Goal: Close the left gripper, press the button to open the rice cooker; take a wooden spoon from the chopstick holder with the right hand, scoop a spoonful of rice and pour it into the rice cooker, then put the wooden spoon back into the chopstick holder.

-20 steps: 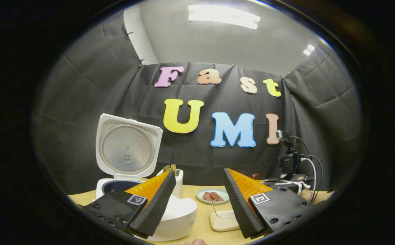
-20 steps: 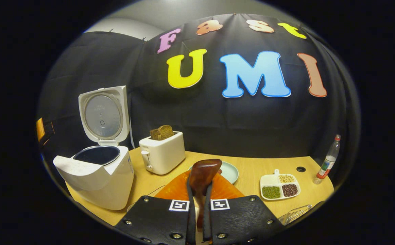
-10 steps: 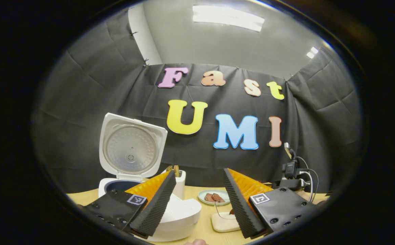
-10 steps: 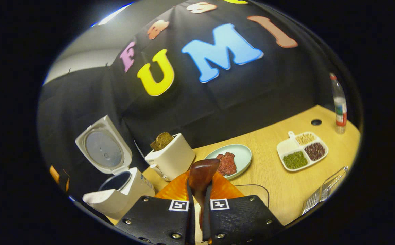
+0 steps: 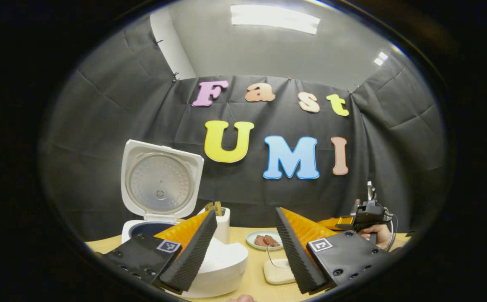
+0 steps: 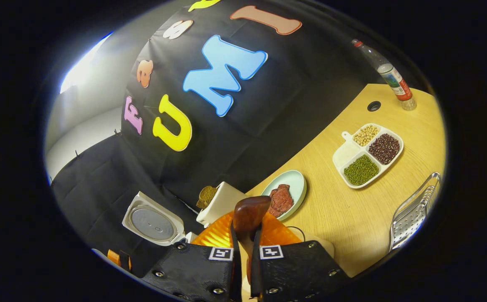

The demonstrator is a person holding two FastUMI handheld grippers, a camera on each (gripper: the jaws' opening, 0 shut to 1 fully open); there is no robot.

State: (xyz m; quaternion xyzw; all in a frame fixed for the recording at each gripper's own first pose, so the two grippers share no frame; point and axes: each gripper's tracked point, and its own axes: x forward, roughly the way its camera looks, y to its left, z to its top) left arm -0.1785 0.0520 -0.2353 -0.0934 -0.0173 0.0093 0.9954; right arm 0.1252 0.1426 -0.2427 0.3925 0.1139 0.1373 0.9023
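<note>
Left gripper view, then right gripper view: cooker open, spoon gripped

Left gripper view: left gripper (image 5: 245, 247) held with jaws spread wide, gripping nothing, above the wooden table (image 5: 249, 281). Rice cooker (image 5: 172, 235) sits just behind the left finger, lid (image 5: 159, 182) upright. Toaster (image 5: 222, 220) beside it; plate of meat (image 5: 264, 240) farther back. Right gripper (image 5: 363, 216) off to the right, held by a hand (image 5: 377, 233).

Right gripper view: scene strongly tilted. Right gripper (image 6: 243, 260) clenched on the wooden spoon (image 6: 249, 214), bowl end projecting forward between the fingers. Rice cooker (image 6: 153, 220) at lower left, well apart from the divided dish of beans and grains (image 6: 367, 153). Bottle (image 6: 388, 75) at the far edge.
</note>
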